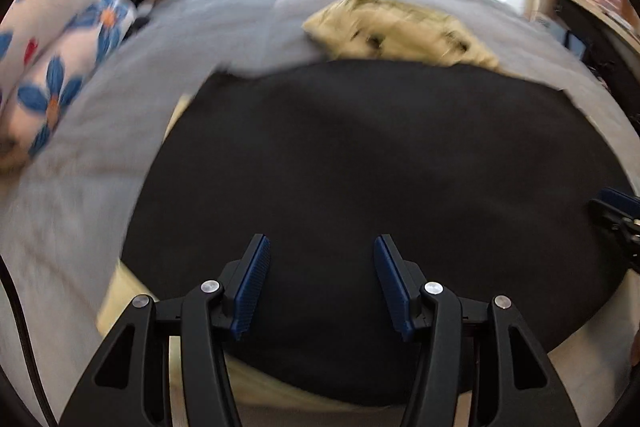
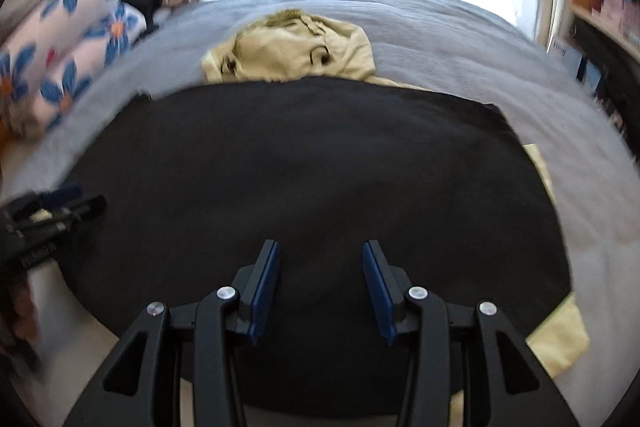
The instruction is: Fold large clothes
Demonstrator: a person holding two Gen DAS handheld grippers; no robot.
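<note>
Across the centre of the left wrist view, the large black soft-fabric garment [image 1: 372,187] lies flat on the grey bedspread [image 1: 80,187], over a pale yellow hooded garment [image 1: 400,27]. The left gripper [image 1: 322,287] hangs above it, jaws released, nothing between them.

In the right wrist view, the black cloth fills the middle; the right gripper [image 2: 320,287] is likewise released and empty. The cloth looks limp and light, likely to sag, so I would pinch its 2 near corners at the lower frame edge.
</note>
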